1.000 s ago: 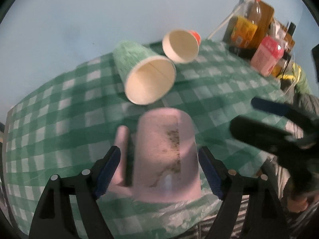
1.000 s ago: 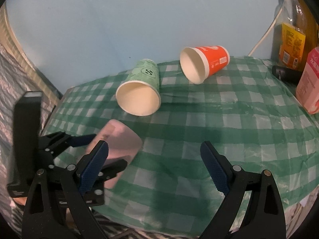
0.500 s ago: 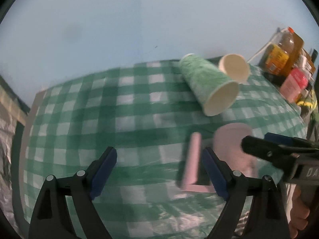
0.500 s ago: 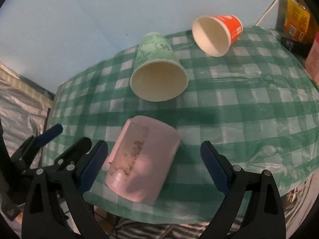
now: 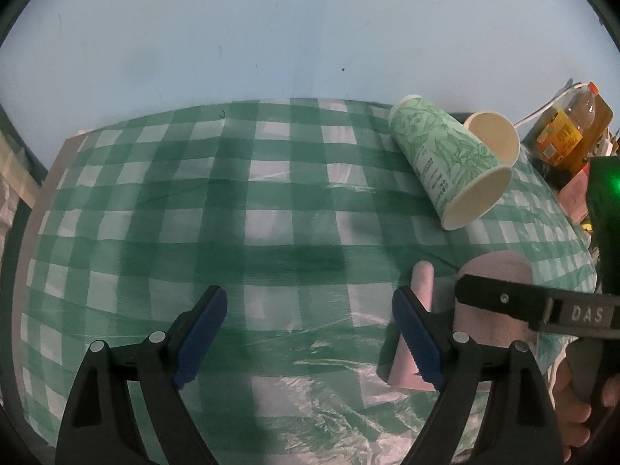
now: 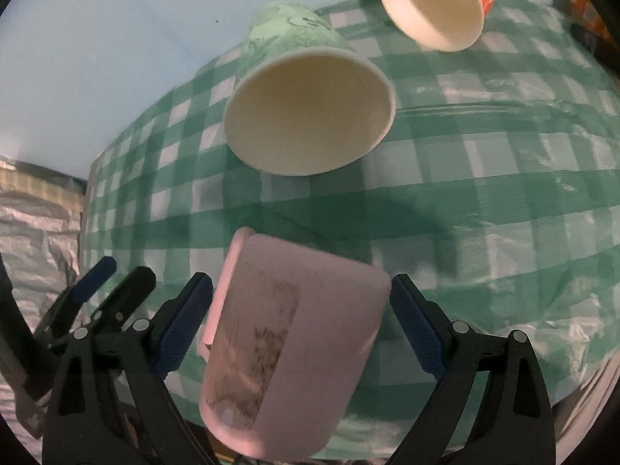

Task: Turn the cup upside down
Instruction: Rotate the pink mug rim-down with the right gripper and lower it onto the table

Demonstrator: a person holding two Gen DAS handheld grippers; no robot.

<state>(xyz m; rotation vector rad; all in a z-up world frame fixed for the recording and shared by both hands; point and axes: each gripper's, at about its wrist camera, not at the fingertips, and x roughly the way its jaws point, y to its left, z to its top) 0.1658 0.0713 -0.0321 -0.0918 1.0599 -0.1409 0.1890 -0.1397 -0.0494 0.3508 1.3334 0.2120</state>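
A pink mug (image 6: 286, 341) with a handle on its left stands bottom-up near the front edge of the green checked tablecloth (image 6: 484, 201). My right gripper (image 6: 300, 325) is open with the mug between its fingers, not touching it. In the left wrist view the mug (image 5: 492, 271) is at the right, partly hidden behind the right gripper's finger. My left gripper (image 5: 310, 333) is open and empty over bare cloth to the mug's left.
A green paper cup (image 6: 306, 116) and an orange paper cup (image 6: 434, 4) lie on their sides behind the mug. Bottles (image 5: 565, 128) and a pink carton stand at the table's far right. A blue wall is behind.
My left gripper has let go of the mug and swung away to the left. My right gripper has moved in around the mug, its fingers still open.
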